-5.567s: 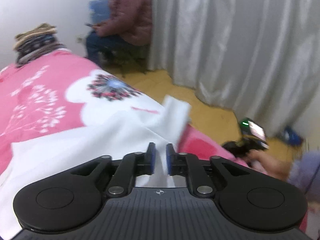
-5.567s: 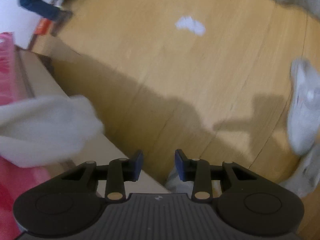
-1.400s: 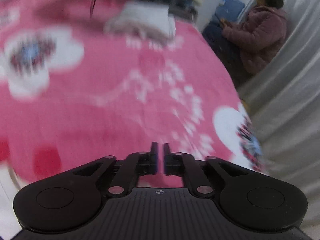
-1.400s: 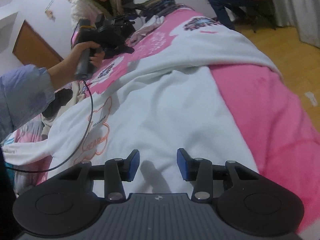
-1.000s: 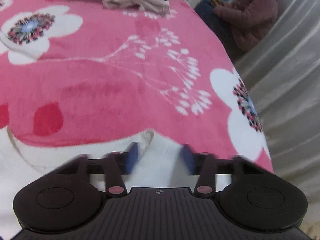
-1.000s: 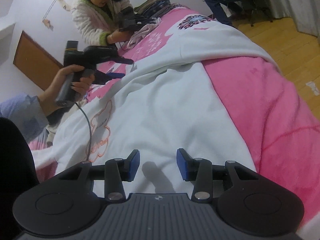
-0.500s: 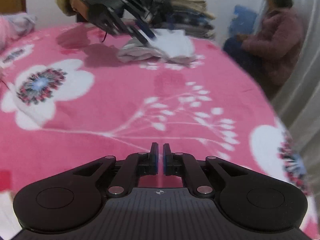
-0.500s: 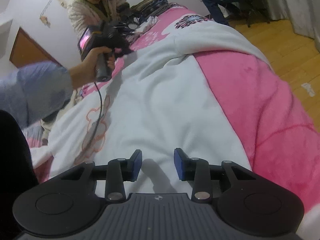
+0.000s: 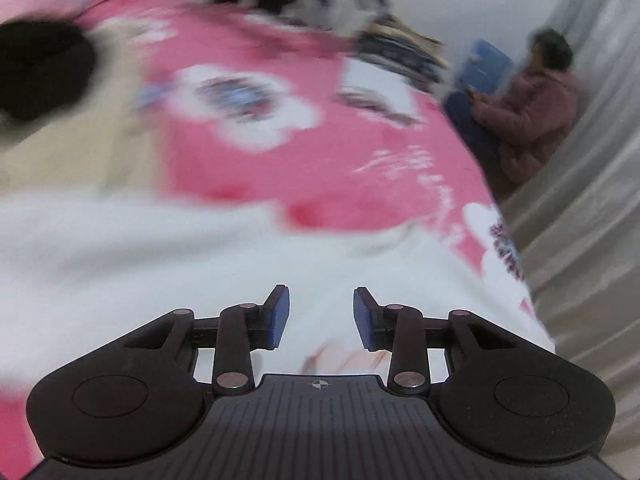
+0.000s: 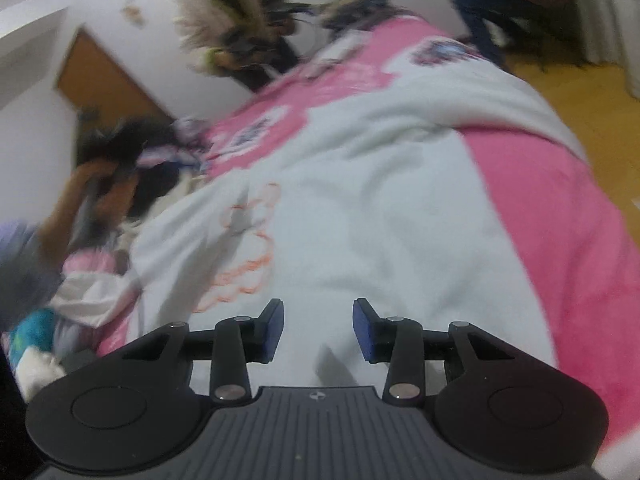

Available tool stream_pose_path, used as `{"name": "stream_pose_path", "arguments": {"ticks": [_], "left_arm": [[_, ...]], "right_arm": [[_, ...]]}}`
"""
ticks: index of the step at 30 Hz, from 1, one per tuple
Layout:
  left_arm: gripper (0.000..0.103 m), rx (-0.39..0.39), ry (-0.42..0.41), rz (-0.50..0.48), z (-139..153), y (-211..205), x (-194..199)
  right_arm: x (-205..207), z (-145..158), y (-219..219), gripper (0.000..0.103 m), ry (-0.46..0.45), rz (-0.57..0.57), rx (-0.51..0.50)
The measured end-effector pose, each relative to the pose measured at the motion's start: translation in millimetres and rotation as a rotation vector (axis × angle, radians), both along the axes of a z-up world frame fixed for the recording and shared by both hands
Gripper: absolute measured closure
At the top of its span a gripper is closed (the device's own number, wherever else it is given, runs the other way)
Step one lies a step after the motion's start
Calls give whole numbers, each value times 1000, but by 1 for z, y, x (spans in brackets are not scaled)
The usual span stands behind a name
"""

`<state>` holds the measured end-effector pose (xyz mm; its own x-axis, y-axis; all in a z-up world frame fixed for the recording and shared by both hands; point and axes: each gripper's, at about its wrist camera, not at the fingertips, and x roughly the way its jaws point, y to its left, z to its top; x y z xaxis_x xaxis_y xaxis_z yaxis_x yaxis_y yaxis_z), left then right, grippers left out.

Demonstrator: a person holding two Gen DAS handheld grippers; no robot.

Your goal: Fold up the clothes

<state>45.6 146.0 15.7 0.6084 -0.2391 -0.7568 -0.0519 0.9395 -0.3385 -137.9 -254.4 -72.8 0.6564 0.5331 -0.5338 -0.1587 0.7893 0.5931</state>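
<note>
A white sweatshirt (image 10: 380,208) with an orange printed outline lies spread on the pink flowered blanket (image 10: 568,216) of a bed. In the left wrist view the same white garment (image 9: 160,264) fills the near half, blurred. My left gripper (image 9: 321,316) hovers over it with its jaws opening and nothing between the blue pads. My right gripper (image 10: 318,328) stands over the lower part of the sweatshirt, its jaws opening a little, with no cloth between the pads. The person's hand on the left grip shows blurred at the left of the right wrist view.
A second person (image 10: 240,28) stands at the head of the bed holding grippers beside a pile of folded clothes (image 10: 356,0). A third person (image 9: 532,120) sits by the grey curtain (image 9: 592,184). Wooden floor (image 10: 580,92) lies right of the bed.
The left gripper swung back from the far pink blanket to over the white sweatshirt and went from shut to open. The right gripper rose slightly over the sweatshirt, staying open.
</note>
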Motion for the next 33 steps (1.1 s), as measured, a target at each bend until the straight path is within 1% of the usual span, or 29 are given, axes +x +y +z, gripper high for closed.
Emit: {"name": "stream_pose_path", "arguments": {"ticks": [1, 3, 6, 8, 10, 12, 13, 14, 16, 17, 18, 19, 20, 21, 22, 24, 25, 26, 27, 28, 29, 31, 33], "left_arm": [[63, 3, 8, 51, 1, 24, -27], [57, 18, 3, 156, 3, 71, -77], [56, 103, -32, 308, 11, 127, -139], [54, 164, -86, 422, 21, 158, -174], [54, 222, -144, 546, 35, 188, -198], [54, 242, -203, 667, 47, 213, -213], [52, 253, -237, 713, 52, 225, -219], [52, 267, -267, 732, 56, 233, -221], [52, 281, -302, 720, 54, 247, -218], [52, 263, -311, 705, 51, 254, -215], [52, 228, -317, 686, 47, 260, -211], [53, 202, -319, 674, 44, 265, -207], [57, 181, -324, 664, 41, 268, -203], [57, 165, -339, 650, 40, 269, -198], [57, 154, -358, 636, 39, 268, -194], [57, 175, -406, 628, 42, 264, -188], [62, 192, -431, 626, 43, 262, -185], [71, 208, -457, 625, 45, 259, -182], [76, 232, -458, 636, 46, 260, -180], [90, 236, -444, 660, 44, 263, -179], [97, 222, -433, 685, 41, 267, -176], [98, 197, -445, 711, 40, 270, -178], [99, 185, -465, 725, 40, 270, -180]], "right_arm": [[4, 5, 5, 61, -20, 23, 8], [16, 15, 17, 60, -73, 74, 14], [43, 34, 45, 60, -154, 150, -6], [64, 49, 66, 58, -188, 203, 15], [86, 72, 95, 55, -227, 271, 27], [104, 98, 141, 53, -307, 370, -59], [113, 111, 166, 50, -350, 421, -108], [122, 125, 191, 49, -392, 472, -158], [139, 145, 246, 49, -448, 598, -238], [150, 153, 278, 49, -454, 671, -260], [160, 158, 309, 49, -454, 745, -279], [165, 162, 337, 49, -456, 813, -300], [170, 166, 365, 50, -461, 879, -322], [174, 168, 396, 50, -482, 940, -348], [174, 169, 420, 50, -506, 973, -373], [172, 169, 467, 50, -545, 1028, -414], [169, 167, 486, 50, -562, 1057, -428], [164, 164, 506, 50, -583, 1100, -438], [159, 161, 520, 50, -604, 1143, -451], [153, 159, 533, 50, -630, 1184, -465], [146, 155, 544, 50, -663, 1225, -479], [132, 148, 563, 50, -721, 1264, -523], [119, 142, 579, 50, -818, 1247, -580]]}}
